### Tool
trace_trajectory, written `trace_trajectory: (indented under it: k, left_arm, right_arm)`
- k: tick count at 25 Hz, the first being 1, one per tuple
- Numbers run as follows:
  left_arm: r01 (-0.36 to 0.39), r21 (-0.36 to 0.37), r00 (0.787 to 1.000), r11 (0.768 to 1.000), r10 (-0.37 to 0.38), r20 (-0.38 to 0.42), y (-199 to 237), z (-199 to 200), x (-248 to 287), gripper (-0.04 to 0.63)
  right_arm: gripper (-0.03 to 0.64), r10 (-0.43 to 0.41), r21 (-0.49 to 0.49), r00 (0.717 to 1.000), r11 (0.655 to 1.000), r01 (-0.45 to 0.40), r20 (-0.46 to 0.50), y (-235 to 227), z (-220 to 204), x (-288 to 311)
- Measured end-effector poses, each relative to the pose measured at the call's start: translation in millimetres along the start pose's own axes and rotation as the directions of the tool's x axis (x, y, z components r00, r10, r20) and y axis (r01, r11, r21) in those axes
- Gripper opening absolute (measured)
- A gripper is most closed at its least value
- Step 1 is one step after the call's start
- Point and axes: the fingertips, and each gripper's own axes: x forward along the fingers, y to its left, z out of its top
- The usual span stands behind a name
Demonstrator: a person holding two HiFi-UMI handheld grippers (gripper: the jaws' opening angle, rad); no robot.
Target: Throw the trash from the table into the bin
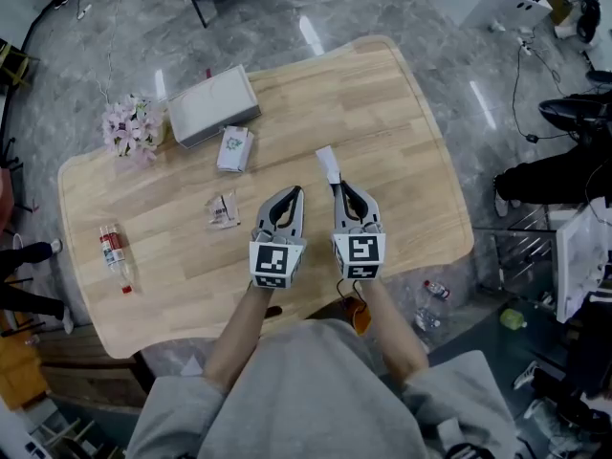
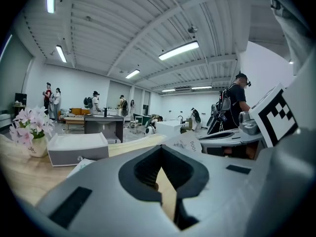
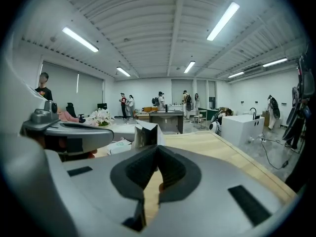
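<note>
My right gripper hovers over the wooden table near its front middle. Its jaws are shut on a white folded paper scrap, which sticks out past the tips. In the right gripper view the paper scrap stands just beyond that gripper. Close beside it on the left, my left gripper is shut with nothing between its jaws. A crumpled wrapper, a small white-and-green packet and a plastic bottle lie on the table to the left. No bin shows plainly.
A grey box and a pot of pink flowers stand at the table's far left. Off the table's right edge, a bottle lies on the floor near a white frame. Cables run across the floor at the right.
</note>
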Motion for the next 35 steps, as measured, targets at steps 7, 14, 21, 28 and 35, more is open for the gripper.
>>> trace_trajectory:
  k: [7,14,21,28,35]
  left_arm:
    - [0.028,0.015,1.0,1.0,-0.028,0.009,3.9,0.1,-30.9,0.005]
    - [0.098,0.036,0.995,0.995,-0.098,0.01,11.5,-8.5,-78.4,0.005]
    - [0.151,0.051,0.988,0.987,-0.152,0.019,17.5,-12.5,-125.2,0.005]
    - [0.181,0.052,0.983,0.982,-0.183,0.026,0.3,-13.7,-144.1,0.005]
    - [0.194,0.067,0.98,0.979,-0.196,0.025,-37.7,-11.2,-156.1,0.005]
  right_arm:
    - [0.009,-0.019,0.016,1.0,1.0,0.019,0.019,33.3,2.6,-19.6]
    - [0.009,-0.103,0.03,0.994,0.994,0.102,0.041,75.3,-1.5,-50.3]
    - [0.009,-0.168,0.055,0.983,0.985,0.164,0.078,116.2,-4.1,-85.9]
    - [0.009,-0.212,0.077,0.971,0.976,0.205,0.107,119.8,-9.8,-121.6]
    - [0.009,-0.236,0.092,0.959,0.97,0.223,0.156,103.8,-4.3,-165.9]
